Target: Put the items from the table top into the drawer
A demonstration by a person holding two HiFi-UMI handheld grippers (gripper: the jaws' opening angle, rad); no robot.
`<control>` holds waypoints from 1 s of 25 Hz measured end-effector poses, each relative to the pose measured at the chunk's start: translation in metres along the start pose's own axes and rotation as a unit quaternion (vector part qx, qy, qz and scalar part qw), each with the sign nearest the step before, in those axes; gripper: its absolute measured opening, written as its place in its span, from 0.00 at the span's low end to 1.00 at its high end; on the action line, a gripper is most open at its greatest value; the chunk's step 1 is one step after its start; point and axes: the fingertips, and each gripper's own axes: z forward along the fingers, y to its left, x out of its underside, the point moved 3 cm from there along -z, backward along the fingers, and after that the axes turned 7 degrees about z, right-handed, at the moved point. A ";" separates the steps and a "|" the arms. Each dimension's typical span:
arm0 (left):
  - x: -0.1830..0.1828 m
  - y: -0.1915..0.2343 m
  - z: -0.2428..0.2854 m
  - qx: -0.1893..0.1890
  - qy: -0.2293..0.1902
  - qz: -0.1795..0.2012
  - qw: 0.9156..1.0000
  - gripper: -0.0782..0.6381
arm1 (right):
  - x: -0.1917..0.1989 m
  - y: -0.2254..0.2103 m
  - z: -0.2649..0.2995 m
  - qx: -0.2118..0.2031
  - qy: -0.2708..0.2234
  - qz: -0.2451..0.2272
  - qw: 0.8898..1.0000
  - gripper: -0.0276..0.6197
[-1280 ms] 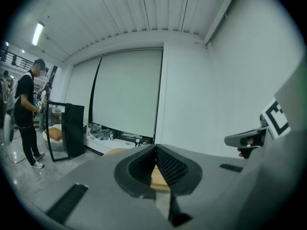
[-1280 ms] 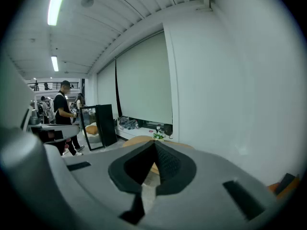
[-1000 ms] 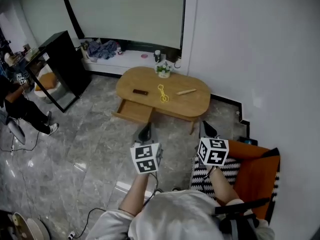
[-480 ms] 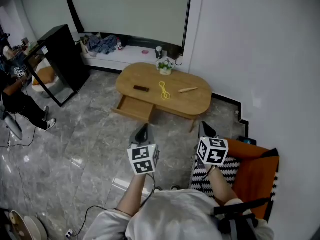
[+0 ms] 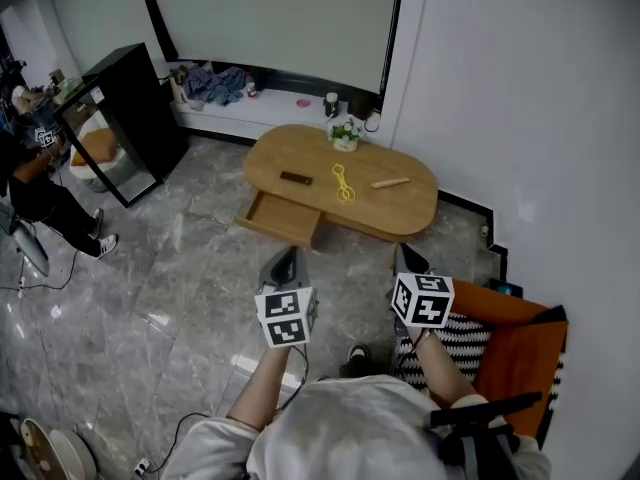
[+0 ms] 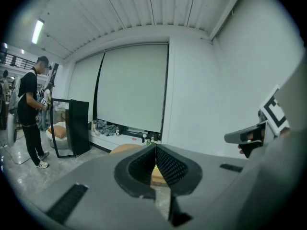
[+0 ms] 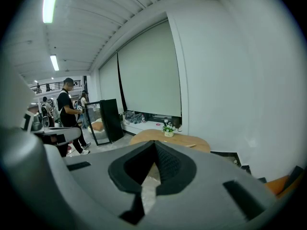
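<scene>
An oval wooden table [image 5: 405, 213] stands ahead by the white wall, its drawer [image 5: 283, 218] pulled out on the left side. On the top lie a dark bar-shaped item [image 5: 296, 178], a yellow looped item [image 5: 344, 183] and a pale wooden stick [image 5: 390, 182], with a small potted plant [image 5: 346, 133] at the far edge. My left gripper [image 5: 284, 265] and right gripper [image 5: 408, 259] hover side by side over the floor, well short of the table. Both are shut and empty, as the left gripper view [image 6: 155, 147] and the right gripper view [image 7: 154, 143] also show.
A black cabinet [image 5: 135, 113] with a mirror panel stands at the left. A person [image 5: 35, 193] is beside it. An orange chair [image 5: 515, 343] with a striped cushion [image 5: 455, 338] sits at my right. A low white ledge [image 5: 250, 108] holds clothes and bottles. A cable [image 5: 175, 433] runs across the marble floor.
Both grippers have drifted forward toward the table, still shut. The view has shifted a little, and a shoe now shows below between the arms.
</scene>
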 end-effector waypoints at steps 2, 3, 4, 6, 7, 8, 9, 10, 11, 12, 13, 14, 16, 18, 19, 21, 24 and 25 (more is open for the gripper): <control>-0.002 0.008 0.008 -0.005 -0.002 0.001 1.000 0.12 | -0.003 0.005 0.011 -0.004 -0.001 0.001 1.000 0.03; -0.002 0.010 0.011 -0.004 0.004 0.000 1.000 0.12 | -0.005 0.007 0.017 -0.006 -0.001 0.001 1.000 0.03; -0.002 0.014 0.015 -0.006 0.007 0.000 1.000 0.12 | -0.006 0.009 0.024 -0.007 0.000 0.001 1.000 0.03; -0.001 0.023 0.027 -0.015 0.004 -0.004 1.000 0.12 | -0.007 0.009 0.040 -0.010 0.005 0.000 1.000 0.03; 0.000 0.027 0.035 -0.020 0.000 -0.006 1.000 0.12 | -0.008 0.008 0.049 -0.011 0.008 0.000 1.000 0.03; 0.001 0.031 0.043 -0.025 -0.002 -0.009 1.000 0.12 | -0.010 0.007 0.060 -0.013 0.011 -0.001 1.000 0.03; 0.001 0.034 0.050 -0.027 0.003 -0.011 1.000 0.12 | -0.013 0.006 0.072 -0.015 0.012 -0.002 1.000 0.03; 0.000 0.036 0.057 -0.028 0.011 -0.015 0.999 0.12 | -0.017 0.007 0.084 -0.018 0.013 -0.003 1.000 0.03; -0.002 0.040 0.065 -0.030 0.017 -0.018 0.999 0.12 | -0.022 0.008 0.097 -0.022 0.012 -0.005 1.000 0.03; -0.003 0.046 0.075 -0.035 0.018 -0.020 0.999 0.12 | -0.029 0.009 0.111 -0.025 0.012 -0.007 1.000 0.03; -0.005 0.052 0.086 -0.043 0.012 -0.021 0.999 0.12 | -0.036 0.011 0.124 -0.029 0.011 -0.009 0.999 0.03; -0.008 0.059 0.098 -0.054 0.005 -0.021 0.998 0.12 | -0.043 0.012 0.138 -0.034 0.011 -0.012 0.999 0.03; -0.018 0.067 0.120 -0.066 0.003 -0.024 0.998 0.12 | -0.061 0.012 0.166 -0.046 0.009 -0.020 0.999 0.03; -0.029 0.072 0.143 -0.073 0.012 -0.029 0.997 0.12 | -0.079 0.010 0.196 -0.057 0.011 -0.028 0.998 0.03; -0.032 0.077 0.157 -0.083 0.010 -0.030 0.996 0.12 | -0.088 0.008 0.211 -0.063 0.013 -0.031 0.997 0.03; -0.038 0.091 0.185 -0.108 0.001 -0.032 0.994 0.12 | -0.105 0.004 0.243 -0.075 0.017 -0.034 0.996 0.03; -0.047 0.104 0.226 -0.130 0.012 -0.039 0.991 0.12 | -0.129 -0.003 0.292 -0.093 0.025 -0.040 0.995 0.03; -0.050 0.107 0.239 -0.134 0.020 -0.043 0.990 0.12 | -0.136 -0.005 0.309 -0.099 0.028 -0.044 0.994 0.03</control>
